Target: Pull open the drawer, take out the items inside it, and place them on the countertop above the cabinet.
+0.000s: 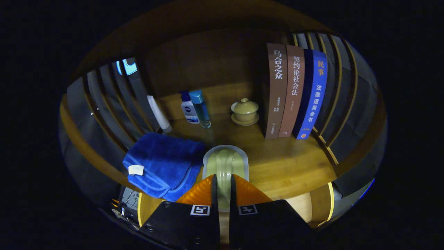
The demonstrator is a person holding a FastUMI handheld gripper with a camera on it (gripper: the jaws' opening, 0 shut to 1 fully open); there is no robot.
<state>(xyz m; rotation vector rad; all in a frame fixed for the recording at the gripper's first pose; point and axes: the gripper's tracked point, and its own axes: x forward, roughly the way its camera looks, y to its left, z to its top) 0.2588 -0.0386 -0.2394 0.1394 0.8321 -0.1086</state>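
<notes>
Surface: wooden countertop (288,163), slatted sides, books (295,90) at back.
Gripper (222,182): fingers nearly closed, pinching a pale green dish (225,161) by its edge.
Dish: over countertop, just beside blue towel (163,163).
Tip: lower flat onto bare wood, off the towel, then open.

gripper view looks forward and down, close over the countertop (288,163).

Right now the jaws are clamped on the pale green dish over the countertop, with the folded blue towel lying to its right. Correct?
Not quite. In the gripper view the gripper is clamped on the pale green dish over the countertop, but the folded blue towel lies to its left.
</notes>
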